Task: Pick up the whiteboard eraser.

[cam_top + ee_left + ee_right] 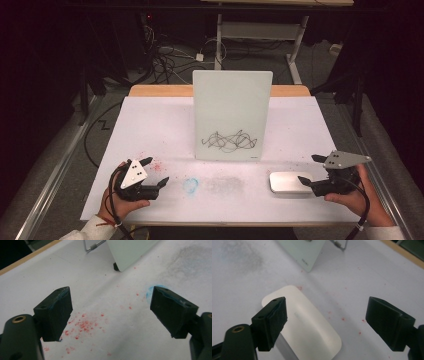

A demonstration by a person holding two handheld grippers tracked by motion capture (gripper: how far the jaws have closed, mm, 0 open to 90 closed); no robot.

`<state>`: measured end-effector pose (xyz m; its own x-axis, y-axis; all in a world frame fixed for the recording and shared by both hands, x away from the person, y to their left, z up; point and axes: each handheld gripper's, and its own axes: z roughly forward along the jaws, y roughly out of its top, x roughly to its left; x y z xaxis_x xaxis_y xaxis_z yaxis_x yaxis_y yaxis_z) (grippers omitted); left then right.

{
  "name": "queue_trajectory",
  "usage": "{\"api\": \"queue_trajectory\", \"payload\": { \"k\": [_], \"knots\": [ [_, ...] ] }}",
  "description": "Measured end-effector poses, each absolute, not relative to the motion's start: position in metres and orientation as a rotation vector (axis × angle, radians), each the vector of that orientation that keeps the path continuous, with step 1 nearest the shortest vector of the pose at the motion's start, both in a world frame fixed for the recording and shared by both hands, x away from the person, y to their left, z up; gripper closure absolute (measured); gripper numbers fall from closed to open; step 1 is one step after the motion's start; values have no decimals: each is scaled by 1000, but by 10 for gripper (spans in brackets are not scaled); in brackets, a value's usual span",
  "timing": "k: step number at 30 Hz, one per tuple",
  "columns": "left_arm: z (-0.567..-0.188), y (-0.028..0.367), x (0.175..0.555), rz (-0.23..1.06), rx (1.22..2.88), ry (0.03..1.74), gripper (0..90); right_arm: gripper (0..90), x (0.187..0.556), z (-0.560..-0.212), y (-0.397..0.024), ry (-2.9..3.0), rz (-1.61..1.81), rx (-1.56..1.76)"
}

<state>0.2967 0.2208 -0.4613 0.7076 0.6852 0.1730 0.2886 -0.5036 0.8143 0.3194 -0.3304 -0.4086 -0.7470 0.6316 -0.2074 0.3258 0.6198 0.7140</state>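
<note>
Right gripper (314,169) sits at the lower right of the high view, jaws spread wide, nothing between them. The white eraser block (291,182) lies flat on the table cover (150,125), just left of that gripper in the high view, near jaw tip close to or touching its right end — cannot tell which. Long axis of the eraser runs roughly left-right in the high view. In the right gripper view the eraser (309,327) lies under and beyond the left jaw, slanting from upper left to lower right, so it is off-centre toward the left jaw, not squarely in the gap.

Left gripper (156,171) is at the lower left of the high view, also spread, empty, over red specks (83,326) with a blue smudge (190,185) just to its right. Well apart from the eraser.

White board (232,115) stands upright at centre, black scribble (229,141) low on its face.

Judgement: right hand is clearly nearer; likely next is shifting it left to centre the eraser across its short width, then closing.
</note>
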Motion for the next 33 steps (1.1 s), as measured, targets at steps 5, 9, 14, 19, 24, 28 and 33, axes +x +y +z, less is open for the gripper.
{"api": "queue_trajectory", "payload": {
  "k": [5,9,14,19,24,28,33],
  "knots": [
    [-463,220,296,620,2130,723,173,205,331,-408,-320,2621,738,618],
    [-465,218,294,599,2158,729,173,195,337,-413,-307,2751,651,539],
    [-466,217,294,611,2178,713,175,200,347,-425,-289,2854,422,423],
    [-467,215,294,588,2186,715,175,192,357,-428,-285,2892,400,391],
    [-466,215,295,610,2194,696,175,220,366,-437,-281,2959,336,337],
    [-466,215,295,607,2197,694,175,242,371,-444,-277,2986,331,263],
    [-464,215,296,622,2184,698,175,297,370,-439,-283,2996,389,231]
  ]
}}
